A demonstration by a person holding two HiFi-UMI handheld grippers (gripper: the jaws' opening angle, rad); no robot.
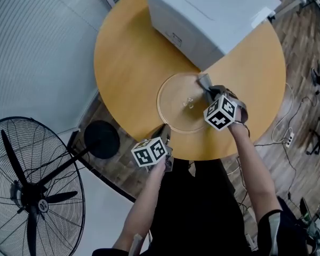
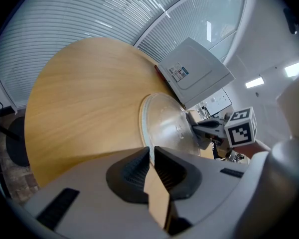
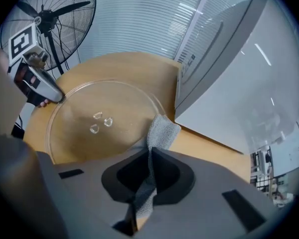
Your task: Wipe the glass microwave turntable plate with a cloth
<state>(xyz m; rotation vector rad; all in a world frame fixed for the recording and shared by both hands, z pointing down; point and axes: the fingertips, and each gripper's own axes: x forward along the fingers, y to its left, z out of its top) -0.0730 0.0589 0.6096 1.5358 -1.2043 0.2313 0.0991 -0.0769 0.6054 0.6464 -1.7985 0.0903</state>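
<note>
While my left gripper clamps glass, my right gripper clamps cloth.

Nearest me, the left jaws are pressed together on the near rim of the clear round glass turntable plate, which lies flat on the round light-wood table. The right jaws pinch a grey woven cloth, its free end at the plate's far right rim. Just beyond stands a white box-shaped microwave.

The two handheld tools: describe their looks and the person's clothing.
The left tool and right tool have grey bodies and dark ribbed jaws; each carries a white cube with black square markers. The person wears black with short sleeves.
</note>
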